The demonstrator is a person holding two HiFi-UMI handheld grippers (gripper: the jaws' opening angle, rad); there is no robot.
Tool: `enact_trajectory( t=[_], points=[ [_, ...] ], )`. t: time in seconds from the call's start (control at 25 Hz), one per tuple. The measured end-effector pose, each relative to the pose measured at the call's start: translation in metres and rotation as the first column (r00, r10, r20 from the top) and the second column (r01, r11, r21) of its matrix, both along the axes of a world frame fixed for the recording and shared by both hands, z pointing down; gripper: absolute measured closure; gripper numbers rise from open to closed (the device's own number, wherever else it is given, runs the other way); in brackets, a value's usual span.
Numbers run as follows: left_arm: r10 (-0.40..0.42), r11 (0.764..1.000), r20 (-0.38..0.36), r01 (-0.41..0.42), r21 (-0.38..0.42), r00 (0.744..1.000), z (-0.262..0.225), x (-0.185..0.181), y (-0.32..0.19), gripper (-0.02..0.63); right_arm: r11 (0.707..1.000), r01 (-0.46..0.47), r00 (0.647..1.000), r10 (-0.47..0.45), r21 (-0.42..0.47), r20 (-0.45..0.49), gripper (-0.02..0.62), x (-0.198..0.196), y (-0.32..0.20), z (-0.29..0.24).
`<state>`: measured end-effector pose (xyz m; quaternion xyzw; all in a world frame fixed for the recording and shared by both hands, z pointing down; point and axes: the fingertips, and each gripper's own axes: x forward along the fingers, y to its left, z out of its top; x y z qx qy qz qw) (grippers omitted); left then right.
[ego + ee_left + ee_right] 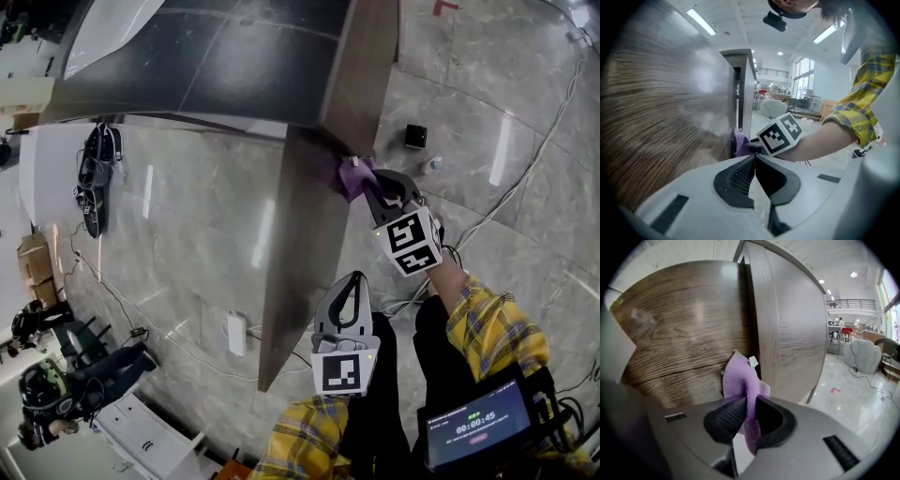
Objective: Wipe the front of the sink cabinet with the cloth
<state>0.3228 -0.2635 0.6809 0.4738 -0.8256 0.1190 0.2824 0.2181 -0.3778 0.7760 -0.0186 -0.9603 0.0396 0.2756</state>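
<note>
Here the right gripper (747,409) has its jaws clamped on a soft purple terry cloth (742,378), which is pressed against the dark wood-grain sink cabinet front (679,338) beside a panel seam. Light and limp (likely to bunch), the cloth seems best pinched mid-fold. The left gripper (753,161) is closed on nothing, above the glossy grey marble floor (187,244).

Head view: the cloth (352,175) is mostly hidden by the right gripper (377,187) and the cabinet edge; only a purple corner is seen. The sink cabinet front (300,272) is seen nearly edge-on, so its surface is barely shown. A black item (415,136) on the far floor is too small to be identified. The fine print on the screen (478,424) can't be read. The left sleeve (309,441) is cut off at the near edge.

Left gripper view: the cloth is covered by the right gripper, bar a sliver.

Right gripper view: the cloth's middle is hidden between the jaws. The print on its white tag (753,362) is too small to be read.
</note>
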Motion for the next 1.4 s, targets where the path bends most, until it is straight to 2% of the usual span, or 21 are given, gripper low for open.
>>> enact_trajectory(
  t=[0.36, 0.56, 0.72, 0.88, 1.08, 1.4],
  points=[
    [0.012, 1.000, -0.003, -0.012, 0.006, 1.000, -0.006, -0.007, 0.000, 0.598, 1.000, -0.018, 1.000, 0.018, -0.015, 0.025, 0.554, 0.012, 0.002, -0.018],
    [0.056, 0.998, 0.010, -0.056, 0.010, 0.998, -0.026, 0.010, -0.014, 0.598, 0.999, -0.035, 0.999, 0.036, -0.026, 0.039, 0.554, 0.035, -0.011, -0.047],
    [0.045, 0.999, 0.026, -0.045, 0.010, 0.999, -0.038, 0.012, -0.020, 0.598, 1.000, -0.020, 0.999, 0.020, -0.007, 0.043, 0.554, 0.046, -0.014, -0.065],
    [0.030, 0.999, 0.025, -0.030, 0.031, 0.999, -0.048, 0.000, -0.025, 0.598, 1.000, -0.001, 0.999, 0.001, 0.002, 0.049, 0.554, 0.040, -0.008, -0.076],
    [0.047, 0.998, 0.063, -0.049, 0.038, 0.997, -0.076, 0.016, -0.036, 0.598, 0.999, 0.022, 0.997, -0.024, 0.025, 0.069, 0.554, 0.061, -0.014, -0.112],
    [0.003, 0.998, 0.093, -0.009, 0.063, 0.996, -0.123, 0.017, -0.035, 0.598, 0.998, 0.050, 0.993, -0.054, 0.037, 0.109, 0.554, 0.071, -0.010, -0.174]
  ],
)
